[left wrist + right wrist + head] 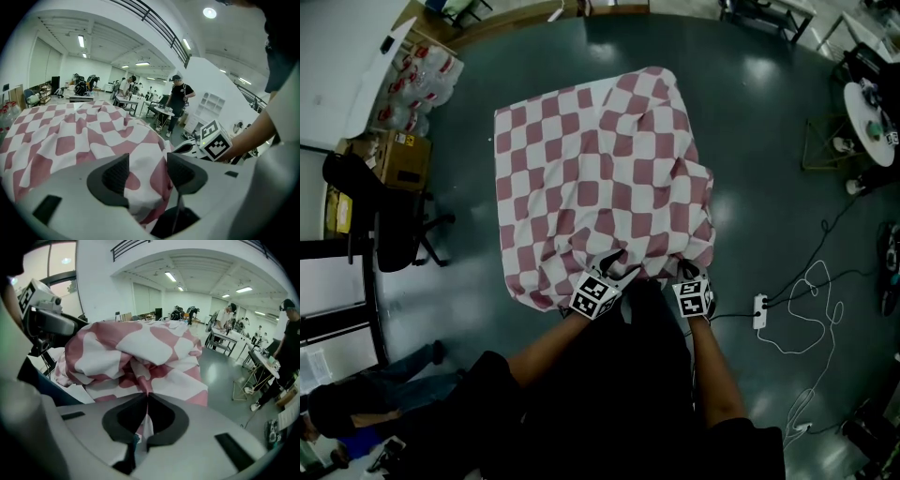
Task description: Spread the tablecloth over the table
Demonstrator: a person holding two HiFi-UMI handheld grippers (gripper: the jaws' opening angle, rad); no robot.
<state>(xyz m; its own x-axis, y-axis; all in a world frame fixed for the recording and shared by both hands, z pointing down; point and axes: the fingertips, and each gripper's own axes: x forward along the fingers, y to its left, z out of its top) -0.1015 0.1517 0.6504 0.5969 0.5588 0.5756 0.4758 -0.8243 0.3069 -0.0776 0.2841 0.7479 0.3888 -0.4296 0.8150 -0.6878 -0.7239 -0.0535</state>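
A red-and-white checked tablecloth (591, 169) covers the table and hides it; it lies rumpled and bunched along the near edge. Both grippers are at that near edge. My left gripper (617, 265) has its jaws wide apart, and a loose bulge of tablecloth (70, 136) lies between the pads (117, 176) without being squeezed. My right gripper (689, 270) is a little to its right, jaws closed together on a thin fold of the tablecloth (140, 352). In the right gripper view the pinched fold runs down between the right gripper (146, 394) pads.
A black office chair (389, 220) and a cardboard box (403, 155) stand left of the table. A power strip (759, 309) with white cable lies on the floor at the right. A round white table (872, 122) is far right. A person (178, 101) stands beyond the table.
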